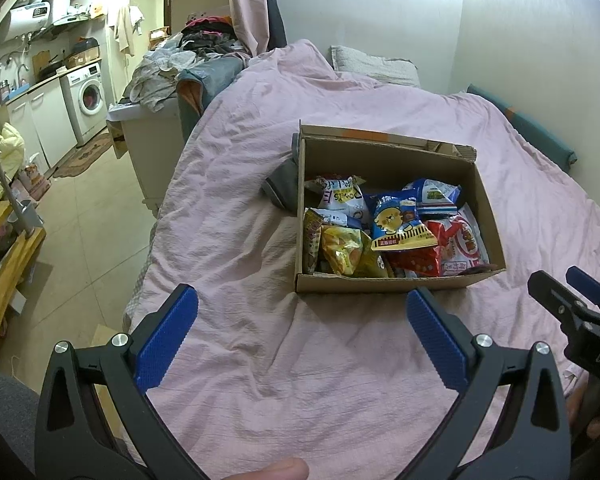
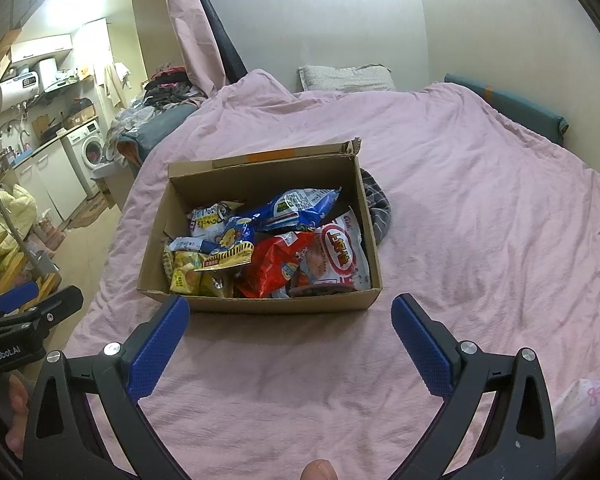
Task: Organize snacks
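Your box (image 1: 392, 280): matt brown cardboard. Snack bags (image 2: 283, 256): glossy crinkly plastic. Bed cover (image 1: 300, 360): soft wrinkled pink cloth. Your jaws: textured blue pads (image 2: 159, 344), black plastic.

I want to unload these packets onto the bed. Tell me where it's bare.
Bare pink quilt lies between the cardboard box and both open claws, and right of the box toward the wall. Crowded: inside the box, packets overlap; a grey cloth touches its far right side.

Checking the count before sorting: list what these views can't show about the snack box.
- Packets at the bottom of the cardboard box: buried under the red bag and the blue bear bag, both views.
- Grey striped cloth: mostly hidden behind the box wall.
- Small print on the packets: too small.
- Pink-print item: cut off by the lens rim.
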A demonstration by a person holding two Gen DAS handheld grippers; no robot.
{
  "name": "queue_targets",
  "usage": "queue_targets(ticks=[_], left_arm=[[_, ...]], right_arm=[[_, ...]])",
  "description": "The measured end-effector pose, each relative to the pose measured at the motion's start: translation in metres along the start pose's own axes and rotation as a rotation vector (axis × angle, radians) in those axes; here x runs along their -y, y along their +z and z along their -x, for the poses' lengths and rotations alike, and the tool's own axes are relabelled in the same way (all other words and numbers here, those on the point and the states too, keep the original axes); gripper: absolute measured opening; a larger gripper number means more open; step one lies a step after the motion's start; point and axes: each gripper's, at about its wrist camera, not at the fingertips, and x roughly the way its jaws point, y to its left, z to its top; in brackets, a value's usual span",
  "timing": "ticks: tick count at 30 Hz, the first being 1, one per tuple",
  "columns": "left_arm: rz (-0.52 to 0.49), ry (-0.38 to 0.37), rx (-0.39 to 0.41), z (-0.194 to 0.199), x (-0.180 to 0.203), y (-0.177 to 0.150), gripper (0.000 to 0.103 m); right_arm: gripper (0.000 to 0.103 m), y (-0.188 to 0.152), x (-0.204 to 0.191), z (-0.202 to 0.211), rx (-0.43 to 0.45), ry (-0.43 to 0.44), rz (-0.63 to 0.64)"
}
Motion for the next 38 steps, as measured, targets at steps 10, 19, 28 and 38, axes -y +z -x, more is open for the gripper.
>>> queue_targets(ticks=[10,19,28,38], left_arm=[[0.001,0.0,0.001,-0.0001,0.0006,-0.0003,0.103],[-0.004,-0.003,-0.002,-0.0017,0.0024,-0.0007,0.103],[-0.01,0.008,-0.002,-0.0038,0.0016,-0.0035,0.103],[-0.014,-0.013,-0.013,-0.0058,0.0012,-0.0055,0.103]], right_arm=[[0.103,0.0,-0.0001,-0.0001,0.0,0.0,0.002],[0.103,-0.0008,-0.0006,0.0019,0.005,0.002,0.004],[0.103,-0.0013,-0.0006,0.0033,0.01,0.0,0.007],[0.103,0.0001,-0.0016,0.0037,0.006,0.001,0.001]])
